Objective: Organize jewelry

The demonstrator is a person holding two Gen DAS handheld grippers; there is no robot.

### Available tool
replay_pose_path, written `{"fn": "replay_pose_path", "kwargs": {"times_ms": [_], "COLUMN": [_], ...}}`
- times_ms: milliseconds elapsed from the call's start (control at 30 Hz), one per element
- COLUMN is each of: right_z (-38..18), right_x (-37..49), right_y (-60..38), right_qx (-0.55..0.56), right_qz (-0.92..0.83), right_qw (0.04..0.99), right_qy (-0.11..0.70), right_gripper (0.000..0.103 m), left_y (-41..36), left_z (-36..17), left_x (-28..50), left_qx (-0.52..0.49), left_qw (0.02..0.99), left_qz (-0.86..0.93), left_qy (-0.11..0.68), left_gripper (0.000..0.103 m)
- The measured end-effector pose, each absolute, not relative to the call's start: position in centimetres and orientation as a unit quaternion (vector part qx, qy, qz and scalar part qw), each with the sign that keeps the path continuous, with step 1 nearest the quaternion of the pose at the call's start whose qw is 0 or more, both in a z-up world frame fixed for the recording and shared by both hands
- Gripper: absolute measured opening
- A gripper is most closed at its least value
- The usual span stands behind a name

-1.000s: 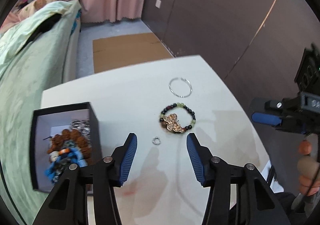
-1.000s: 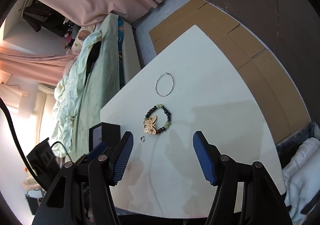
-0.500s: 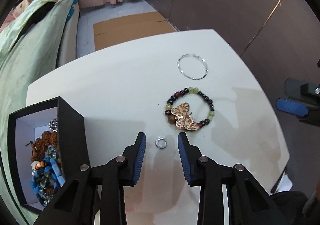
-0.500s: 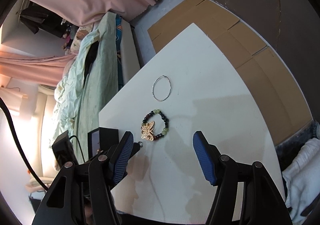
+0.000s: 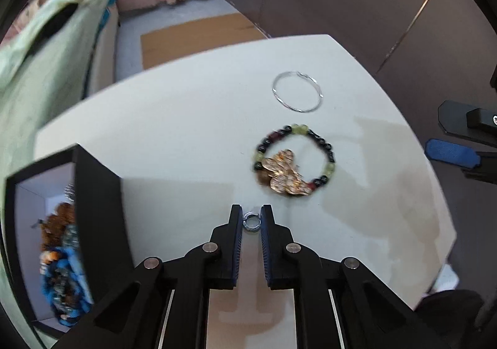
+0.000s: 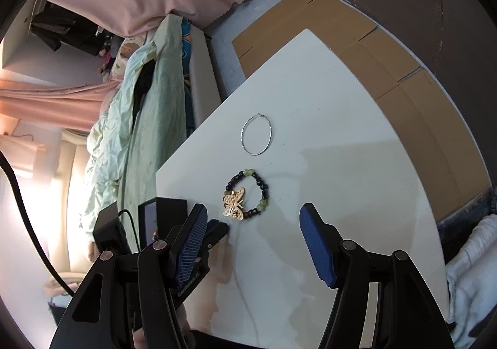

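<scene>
Item: small silver ring [image 5: 251, 221] — flat on the white table [image 5: 186, 137], pinched between your left gripper [image 5: 250, 218] tips, whose jaws have just been closing. Black box [image 5: 93, 193] lies to its left. Right gripper [image 6: 253, 243] — spread, holding nothing.

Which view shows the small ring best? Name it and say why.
The left wrist view: the small ring sits sharp and central between the left gripper fingers, which have just been closing on it. In the right wrist view, that gripper hides the ring.
</scene>
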State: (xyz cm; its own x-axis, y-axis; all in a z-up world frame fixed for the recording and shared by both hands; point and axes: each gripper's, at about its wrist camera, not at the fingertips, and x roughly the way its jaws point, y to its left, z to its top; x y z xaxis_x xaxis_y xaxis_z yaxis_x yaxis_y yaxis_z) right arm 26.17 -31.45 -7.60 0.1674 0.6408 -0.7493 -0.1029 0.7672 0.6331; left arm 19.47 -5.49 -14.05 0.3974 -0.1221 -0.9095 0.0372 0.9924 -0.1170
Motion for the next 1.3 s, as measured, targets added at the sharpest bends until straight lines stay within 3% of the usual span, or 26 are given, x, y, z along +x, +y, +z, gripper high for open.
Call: {"fn": "replay_pose_path", "kwargs": {"times_ms": [100, 433, 633, 1067, 1133, 1200, 1300], "right_z": [-7.9, -8.9, -9.7, -11.1, -11.3, -11.2, -10.7], "right_x": [26.1, 25.5, 25.7, 26.2, 26.2, 26.2, 25.7], "right_y": [-30.7, -26.2, -22.9, -20.7, -20.6, -20.5, -20.7], "right_qx": [0.218, 0.161, 0.113, 0.041, 0.026, 0.025, 0.028], "right_qz": [0.26, 0.285, 0.291, 0.261, 0.254, 0.256, 0.26], "right_qw": [0.726, 0.726, 0.731, 0.751, 0.756, 0.757, 0.761], "right_qy": [0.598, 0.605, 0.607, 0.606, 0.603, 0.6, 0.594], "right_gripper": [0.057, 0.026, 0.015, 0.015, 0.008, 0.005, 0.003], "left_y": [-4.9, -1.5, 0.5, 6.1, 6.9, 7.6, 8.5], "left_z": [-13.3, -9.9, -8.4, -6.3, -6.0, -5.9, -5.9], "left_x": [19.2, 17.8, 16.8, 14.0, 13.4, 12.9, 12.3], "left_qx": [-0.059, -0.099, -0.121, -0.174, -0.181, -0.188, -0.195], "left_qw": [0.839, 0.864, 0.874, 0.885, 0.886, 0.886, 0.885], "left_qz": [-0.049, -0.031, -0.023, 0.004, 0.007, 0.01, 0.016], "left_qy": [0.538, 0.493, 0.469, 0.432, 0.427, 0.424, 0.423], "left_gripper": [0.012, 0.012, 0.012, 0.012, 0.012, 0.006, 0.006]}}
